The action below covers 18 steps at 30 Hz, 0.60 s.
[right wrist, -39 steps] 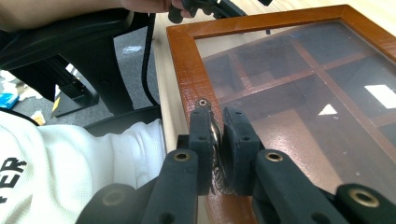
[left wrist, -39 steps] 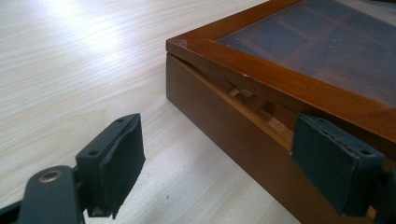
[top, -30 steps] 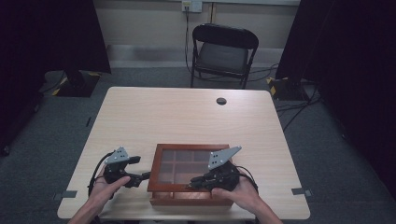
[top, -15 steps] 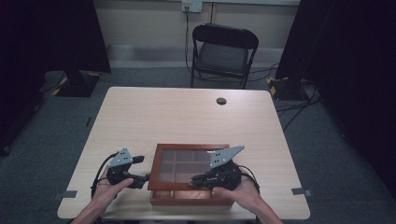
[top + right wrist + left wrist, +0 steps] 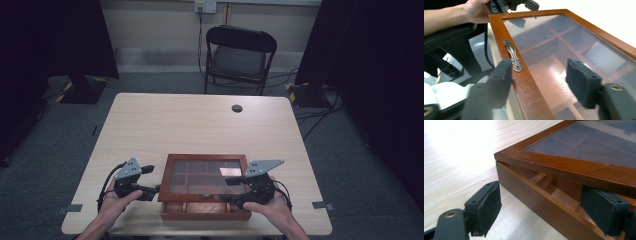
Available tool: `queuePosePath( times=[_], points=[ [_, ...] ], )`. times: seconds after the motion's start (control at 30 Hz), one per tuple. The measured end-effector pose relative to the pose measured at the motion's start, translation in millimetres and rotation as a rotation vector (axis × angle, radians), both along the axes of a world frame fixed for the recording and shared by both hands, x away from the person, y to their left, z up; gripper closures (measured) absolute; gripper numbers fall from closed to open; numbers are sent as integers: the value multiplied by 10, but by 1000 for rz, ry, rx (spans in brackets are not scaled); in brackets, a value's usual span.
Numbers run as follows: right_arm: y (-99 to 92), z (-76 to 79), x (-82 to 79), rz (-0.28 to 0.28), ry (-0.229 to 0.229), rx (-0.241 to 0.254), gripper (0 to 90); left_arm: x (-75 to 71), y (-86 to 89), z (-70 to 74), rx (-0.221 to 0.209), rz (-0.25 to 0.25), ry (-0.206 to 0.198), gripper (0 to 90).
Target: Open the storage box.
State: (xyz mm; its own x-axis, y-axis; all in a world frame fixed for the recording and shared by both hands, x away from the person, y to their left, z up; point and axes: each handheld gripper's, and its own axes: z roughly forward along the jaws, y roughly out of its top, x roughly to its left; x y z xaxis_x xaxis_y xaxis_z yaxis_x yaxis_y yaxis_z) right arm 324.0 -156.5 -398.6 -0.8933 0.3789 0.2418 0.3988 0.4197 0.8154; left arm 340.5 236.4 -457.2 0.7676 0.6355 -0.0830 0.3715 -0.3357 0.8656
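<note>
Shallow reddish-brown wooden box [image 5: 205, 212] sits at the table's near edge, interior split by wooden dividers into compartments. Its glass-paned lid [image 5: 206, 176] in a matching wood frame is lifted slightly, a gap showing along the left side. Ornate metal handle [image 5: 512, 55] lies on the lid's front rail. Compartments probably empty, reflections blur them.

Glossy reddish wooden box [image 5: 205, 212], glass lid [image 5: 564, 47] (reflective), ornate metal handle [image 5: 512, 55], matt pale wood-grain table [image 5: 165, 120], matt black pads [image 5: 489, 207]

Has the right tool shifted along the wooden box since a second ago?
Yes. In the high view the right tool has slid left along the wooden box's front edge, its jaws having just opened, straddling the lid frame.
</note>
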Motion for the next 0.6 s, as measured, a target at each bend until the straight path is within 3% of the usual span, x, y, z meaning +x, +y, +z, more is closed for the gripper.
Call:
queuePosePath(
  times=[0.2, 0.37, 0.6],
  points=[
    [-55, 50, -16, -14, -27, 21, 277, 8, -6, 30, -41, 6, -9, 168],
    [-116, 100, -13, -33, -51, 30, 237, 33, -42, 75, -9, -3, -4, 163],
    [-208, 95, -5, -70, -73, 12, 214, 56, -55, 165, -36, 22, -32, 174]
  ],
)
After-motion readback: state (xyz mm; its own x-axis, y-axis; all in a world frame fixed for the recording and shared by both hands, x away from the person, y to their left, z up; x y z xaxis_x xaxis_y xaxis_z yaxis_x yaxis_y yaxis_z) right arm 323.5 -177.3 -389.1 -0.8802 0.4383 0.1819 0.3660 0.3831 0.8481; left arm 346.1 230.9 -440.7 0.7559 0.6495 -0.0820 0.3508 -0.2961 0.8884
